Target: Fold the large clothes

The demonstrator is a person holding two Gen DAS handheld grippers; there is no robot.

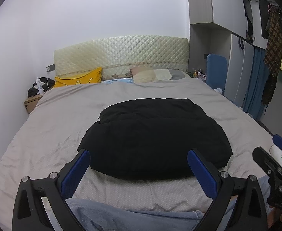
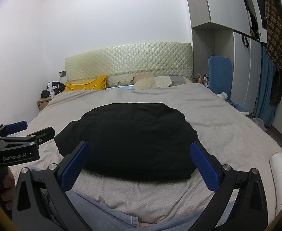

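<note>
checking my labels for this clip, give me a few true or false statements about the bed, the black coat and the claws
1. The black coat lies folded on the grey bed cover. True.
2. The left claw is shut on the coat. False: its jaws stand wide open with nothing between them.
3. The right claw is open and empty. True.
4. A red pillow leans on the headboard. False: the pillow there is yellow.
5. The coat hangs over the foot of the bed. False: it rests wholly on the cover, back from the near edge.
</note>
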